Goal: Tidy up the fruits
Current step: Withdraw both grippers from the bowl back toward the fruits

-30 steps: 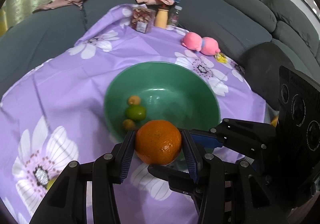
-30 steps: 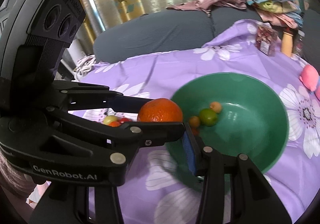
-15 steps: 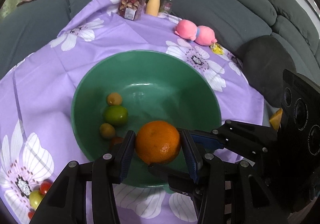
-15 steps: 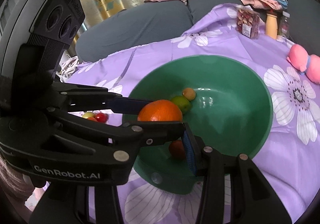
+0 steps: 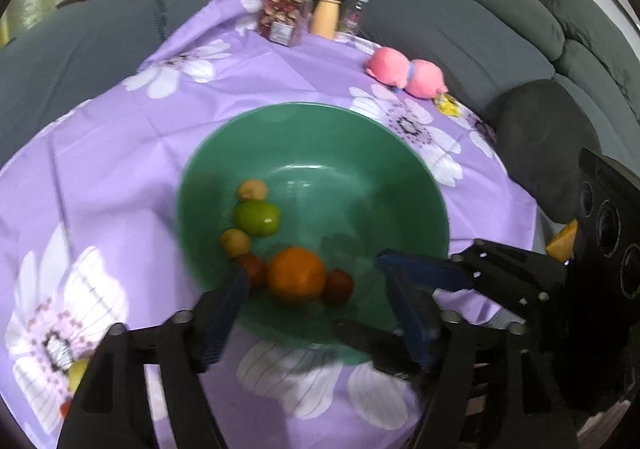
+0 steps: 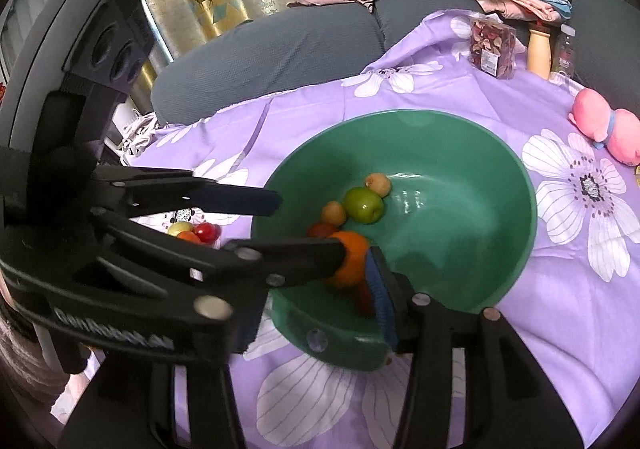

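the left gripper [image 5: 316, 297] has just been opening and stands released, nothing between its jaws. the orange [image 5: 296, 277] lies just ahead of it in the green bowl [image 5: 360, 153]. the right gripper [image 6: 320, 245], beside it, has also been opening, empty.

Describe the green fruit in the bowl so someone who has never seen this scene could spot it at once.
On the purple flowered cloth stands a big green bowl. Along its inner left side lies a row of small fruits, and the green fruit sits between two small tan ones. It is the only green piece there; the larger orange lies nearer the camera.
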{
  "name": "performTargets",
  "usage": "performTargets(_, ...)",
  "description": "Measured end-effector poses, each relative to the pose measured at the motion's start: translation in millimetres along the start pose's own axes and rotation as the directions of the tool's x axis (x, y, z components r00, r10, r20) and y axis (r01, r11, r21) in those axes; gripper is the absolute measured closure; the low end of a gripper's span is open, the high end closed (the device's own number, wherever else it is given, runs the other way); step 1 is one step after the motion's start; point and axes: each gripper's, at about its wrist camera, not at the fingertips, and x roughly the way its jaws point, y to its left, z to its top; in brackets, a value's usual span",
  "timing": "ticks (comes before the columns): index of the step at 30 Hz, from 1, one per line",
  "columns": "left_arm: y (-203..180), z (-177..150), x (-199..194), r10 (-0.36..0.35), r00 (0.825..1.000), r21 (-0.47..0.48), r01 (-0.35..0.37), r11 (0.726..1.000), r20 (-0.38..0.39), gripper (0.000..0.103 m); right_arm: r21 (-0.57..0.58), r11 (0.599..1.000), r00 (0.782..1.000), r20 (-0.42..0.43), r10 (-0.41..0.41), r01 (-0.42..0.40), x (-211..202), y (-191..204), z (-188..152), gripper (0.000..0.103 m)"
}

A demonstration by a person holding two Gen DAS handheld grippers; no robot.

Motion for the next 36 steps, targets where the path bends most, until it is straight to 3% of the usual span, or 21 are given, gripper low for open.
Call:
performTargets(6, 26, -18, -27, 0.073, 0.997, -0.066, -0.071, 0.995, 0.036, 0.017, -0.016, 1.000, 1.000, -0.003, -0.007, 0.007, -8, 7, -5, 0.048)
performTargets(9, 45, -33, -41, 0.128, 0.991, -0.119, -0.122, 0.985, 0.046, 0.017, -0.015, 1.000, 1.000, 0.000, -0.012, 0.012, -14, 9, -7, 0.048)
performTargets(17, 83, -84, -63, 0.192, 0.981, -0.255, -0.179, 0.950, 0.027, 0.015, -0.050, 0.999, 1.000, -0.014, -0.005, 0.005, -17, 30, -10, 0.046)
performTargets(25, 107, -131, -78, 0.184, 0.983, -0.358, -0.174, 0.917, -0.005, 0.015, -0.120, 0.992, 0.997, -0.071, 0.037, -0.045, -4, 68, -16, 0.044)
performTargets(36, 116, -150, -90, 0.173, 0.985, -0.395, -0.154, 0.906, 0.012, 0.015, -0.191, 0.977, 0.990, -0.121, 0.069, -0.092, 5, 106, -24, 0.044)
